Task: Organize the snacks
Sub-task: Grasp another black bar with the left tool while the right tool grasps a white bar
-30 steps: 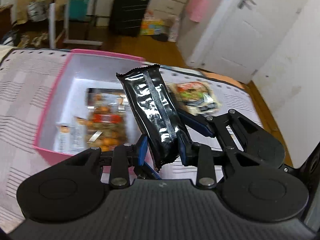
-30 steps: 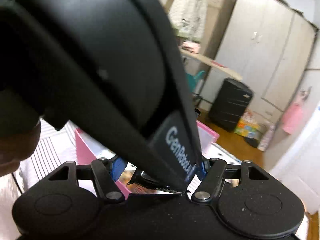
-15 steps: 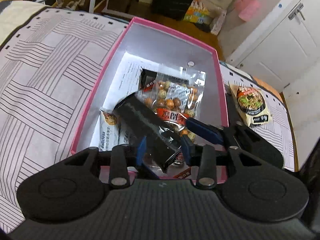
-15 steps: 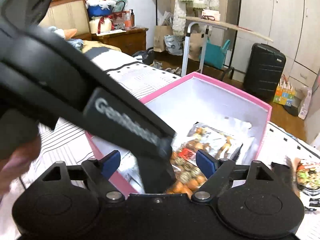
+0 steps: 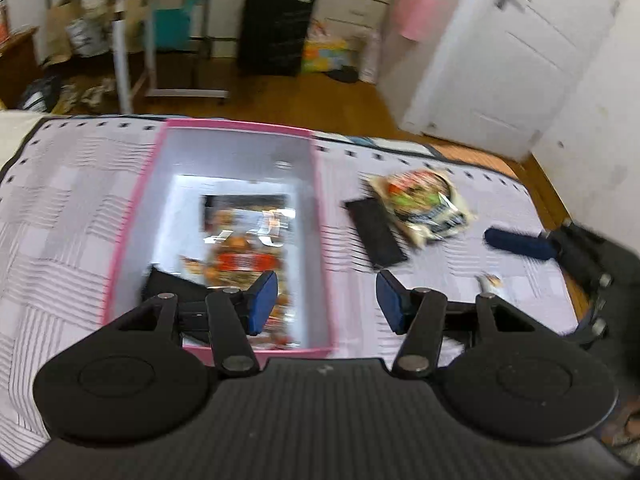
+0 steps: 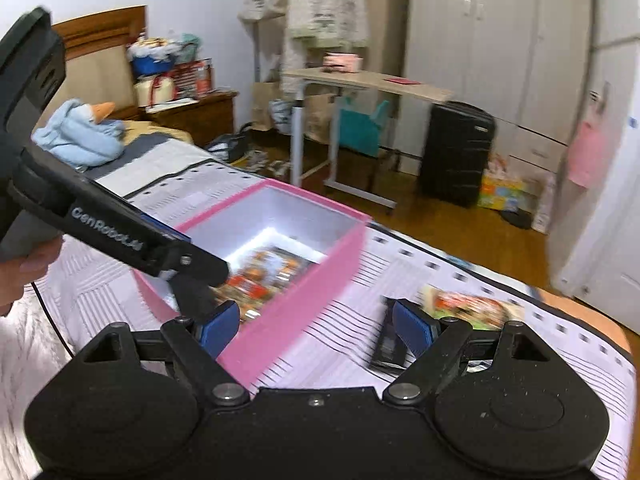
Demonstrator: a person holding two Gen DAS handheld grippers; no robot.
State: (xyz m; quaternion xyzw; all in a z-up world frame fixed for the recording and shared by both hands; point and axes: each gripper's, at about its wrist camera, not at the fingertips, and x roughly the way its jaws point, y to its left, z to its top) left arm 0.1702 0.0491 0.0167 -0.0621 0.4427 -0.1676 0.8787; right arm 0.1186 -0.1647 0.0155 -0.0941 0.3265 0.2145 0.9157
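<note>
Left hand-held gripper (image 5: 324, 300) has just been opening and now hangs released over the near end of the pink box (image 5: 318, 200), nothing between its pads; a black packet (image 5: 168, 284) lies inside beside the bag of nuts (image 5: 244, 252). Right hand-held gripper (image 6: 316, 326) is spread wide too, empty, aimed at the bed (image 6: 400, 272). Two snacks wait outside the box: a black bar (image 6: 390, 346) and the noodle pack (image 6: 468, 308). By my reckoning, the bar is next: drop over it and clamp.
</note>
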